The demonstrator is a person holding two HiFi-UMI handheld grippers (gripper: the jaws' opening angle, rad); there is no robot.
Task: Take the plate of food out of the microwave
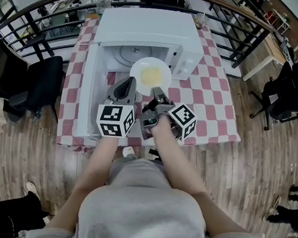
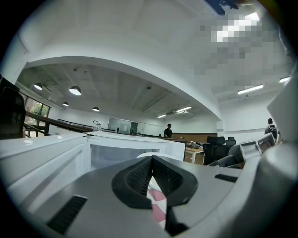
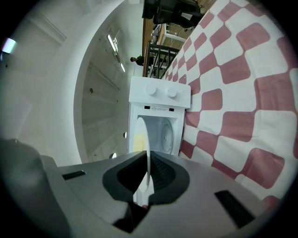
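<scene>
A white plate (image 1: 150, 75) with yellow food hangs just in front of the open white microwave (image 1: 146, 30), over the checked table (image 1: 213, 95). My right gripper (image 1: 155, 93) is shut on the plate's near rim. In the right gripper view the plate (image 3: 142, 137) stands edge-on between the pads of the right gripper (image 3: 147, 179), with the microwave (image 3: 160, 97) cavity behind it. My left gripper (image 1: 126, 85) is shut and holds nothing, just left of the plate. The left gripper view shows the left gripper (image 2: 150, 162) with tips together, facing the microwave (image 2: 130, 142).
The microwave door (image 1: 85, 89) is swung open to the left, beside my left gripper. A bottle (image 1: 101, 0) and a glass (image 1: 200, 19) stand at the table's far corners. A black chair (image 1: 38, 85) is left of the table, and a railing runs behind it.
</scene>
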